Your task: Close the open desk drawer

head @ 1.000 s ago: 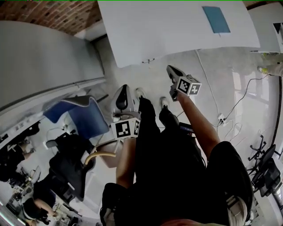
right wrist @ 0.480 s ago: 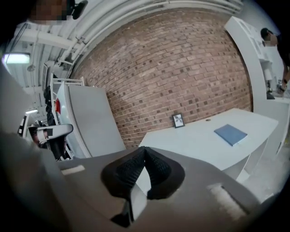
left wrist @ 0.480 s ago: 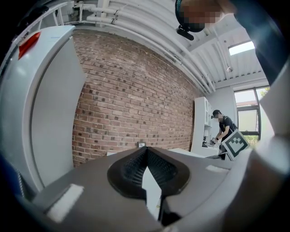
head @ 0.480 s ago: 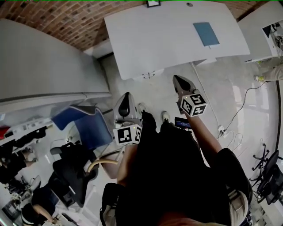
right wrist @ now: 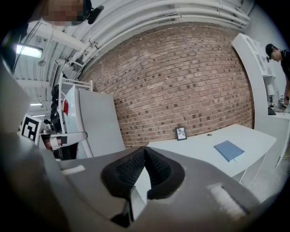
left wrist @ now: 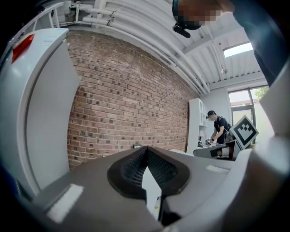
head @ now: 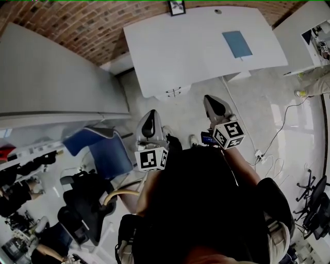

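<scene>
Brick wall [head: 77, 20] backs the white desk [head: 196, 46]. The drawer front [head: 175, 93] shows under the desk's near edge, seemingly flush with it. The left tongs [head: 149, 116] and right tongs [head: 211, 103] hang side by side before that edge, touching nothing, each pair pressed together and empty. A blue notebook [head: 237, 44] lies on the desk, with a small framed picture [head: 177, 6] behind.

1. A notebook [head: 237, 44] is lying on the desk [head: 180, 51], toward its right edge.
2. A picture frame [head: 177, 7] is standing at the desk's back edge, against the brick wall [head: 77, 20].
3. A chair [head: 103, 147] is standing on the floor, before the desk's front left corner.
</scene>
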Tool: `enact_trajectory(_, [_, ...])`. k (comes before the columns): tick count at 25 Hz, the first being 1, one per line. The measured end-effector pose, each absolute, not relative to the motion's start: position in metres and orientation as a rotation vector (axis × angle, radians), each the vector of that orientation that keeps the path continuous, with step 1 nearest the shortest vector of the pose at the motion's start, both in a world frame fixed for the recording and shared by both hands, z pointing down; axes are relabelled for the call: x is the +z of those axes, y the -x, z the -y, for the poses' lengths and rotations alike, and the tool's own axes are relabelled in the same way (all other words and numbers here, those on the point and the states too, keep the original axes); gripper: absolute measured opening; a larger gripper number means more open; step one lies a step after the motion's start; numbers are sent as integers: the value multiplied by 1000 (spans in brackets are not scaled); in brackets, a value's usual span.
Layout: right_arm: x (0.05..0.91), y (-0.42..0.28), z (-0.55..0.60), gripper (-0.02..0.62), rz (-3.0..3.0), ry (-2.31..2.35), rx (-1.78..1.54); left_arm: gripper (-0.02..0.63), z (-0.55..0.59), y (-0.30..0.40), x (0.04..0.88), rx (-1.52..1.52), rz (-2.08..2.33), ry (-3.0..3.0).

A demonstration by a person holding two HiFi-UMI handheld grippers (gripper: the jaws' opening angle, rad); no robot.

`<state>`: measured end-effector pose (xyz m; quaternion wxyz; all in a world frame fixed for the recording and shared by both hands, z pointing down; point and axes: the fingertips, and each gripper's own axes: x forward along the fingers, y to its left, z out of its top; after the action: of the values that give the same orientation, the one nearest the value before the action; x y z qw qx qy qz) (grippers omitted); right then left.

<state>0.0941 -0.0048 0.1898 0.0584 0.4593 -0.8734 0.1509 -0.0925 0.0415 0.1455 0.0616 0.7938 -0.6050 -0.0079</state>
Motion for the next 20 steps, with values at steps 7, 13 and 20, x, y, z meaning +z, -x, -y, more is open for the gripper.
enact_trajectory(7, [191, -91, 3, 2, 2642, -1369, 454, 15, -42, 99, 145, -20, 1845, -2389])
enact_trajectory(13, [192, -85, -1, 2, 2639, -1356, 448, 15, -45, 101, 146, -21, 1843, -2386])
enact_trajectory(20, [190, -80, -4, 2, 2655, -1357, 467, 15, -46, 103, 147, -36, 1835, -2391])
